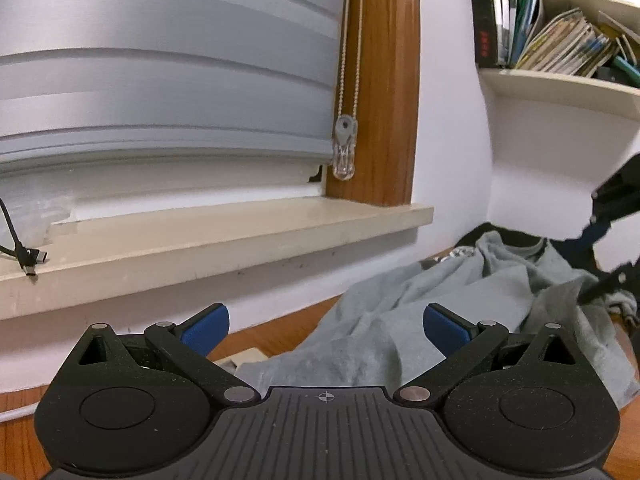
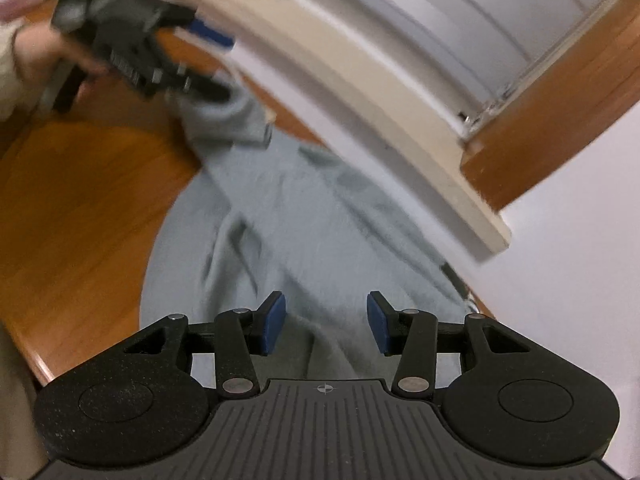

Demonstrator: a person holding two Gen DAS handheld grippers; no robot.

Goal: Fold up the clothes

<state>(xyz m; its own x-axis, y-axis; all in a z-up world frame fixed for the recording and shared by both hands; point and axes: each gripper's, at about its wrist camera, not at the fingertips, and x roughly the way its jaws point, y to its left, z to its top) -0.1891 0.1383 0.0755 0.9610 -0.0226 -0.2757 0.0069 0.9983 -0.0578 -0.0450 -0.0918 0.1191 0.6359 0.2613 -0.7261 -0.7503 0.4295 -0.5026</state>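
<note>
Only from the right wrist, a hand (image 2: 44, 54) behind the wide-open, empty left tool (image 2: 208, 60); right tool (image 2: 326, 324) half-open, empty

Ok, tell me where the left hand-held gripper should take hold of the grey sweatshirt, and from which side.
Probably the near hem edge of the grey sweatshirt, where it lies flat on the wooden table just beyond the left hand-held gripper. Come in low from the table's near side, with its jaws wide open: that edge is free, while the far end by the collar is bunched.
</note>
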